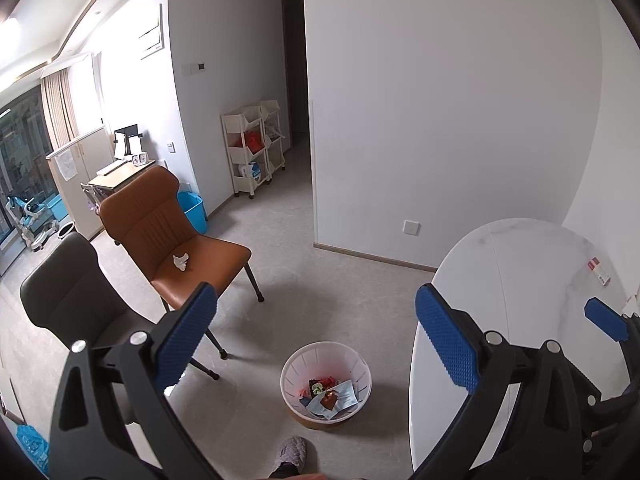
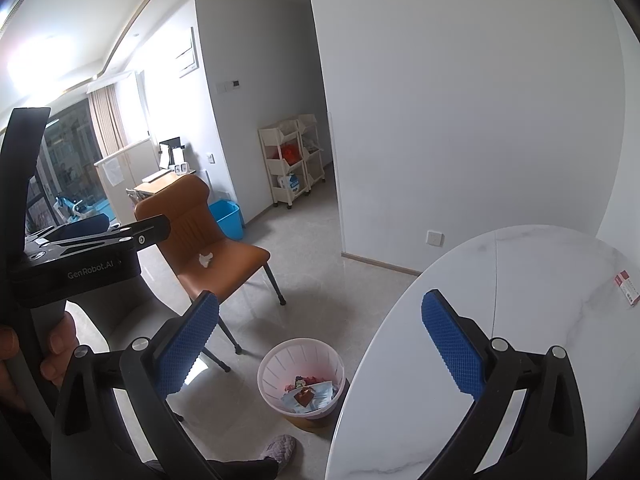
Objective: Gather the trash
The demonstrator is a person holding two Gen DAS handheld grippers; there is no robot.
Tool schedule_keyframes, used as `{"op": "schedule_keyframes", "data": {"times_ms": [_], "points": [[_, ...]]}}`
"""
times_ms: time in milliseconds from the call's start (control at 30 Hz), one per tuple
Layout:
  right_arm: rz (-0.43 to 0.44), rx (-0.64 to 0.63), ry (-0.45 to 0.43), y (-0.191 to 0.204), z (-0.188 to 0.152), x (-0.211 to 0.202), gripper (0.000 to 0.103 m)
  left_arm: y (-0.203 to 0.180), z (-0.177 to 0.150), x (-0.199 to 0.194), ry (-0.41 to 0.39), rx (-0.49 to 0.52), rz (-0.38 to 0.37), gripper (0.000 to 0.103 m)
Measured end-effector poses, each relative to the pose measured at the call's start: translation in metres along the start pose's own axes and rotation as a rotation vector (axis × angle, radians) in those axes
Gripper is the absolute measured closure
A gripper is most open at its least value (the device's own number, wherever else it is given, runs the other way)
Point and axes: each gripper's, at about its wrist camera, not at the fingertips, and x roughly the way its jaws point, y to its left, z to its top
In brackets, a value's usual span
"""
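Observation:
A white slatted trash basket stands on the floor with wrappers and blue paper inside; it also shows in the right wrist view. A crumpled white tissue lies on the brown chair seat, also seen in the right wrist view. A small pink-and-white packet lies on the white marble table, also in the right wrist view. My left gripper is open and empty above the floor. My right gripper is open and empty, at the table's left edge.
A dark grey chair stands left of the brown one. A blue bin and a cream shelf cart stand by the far wall. A slippered foot is near the basket. The left gripper's body shows at left.

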Motion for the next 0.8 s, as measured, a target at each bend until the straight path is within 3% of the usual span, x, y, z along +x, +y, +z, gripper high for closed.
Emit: {"op": "schedule_keyframes", "data": {"times_ms": [800], "points": [[0.002, 0.002, 0.009, 0.0020, -0.0056, 0.0033, 0.002, 0.0006, 0.0043, 0.0076, 0.003, 0.015, -0.006, 0.008]]}}
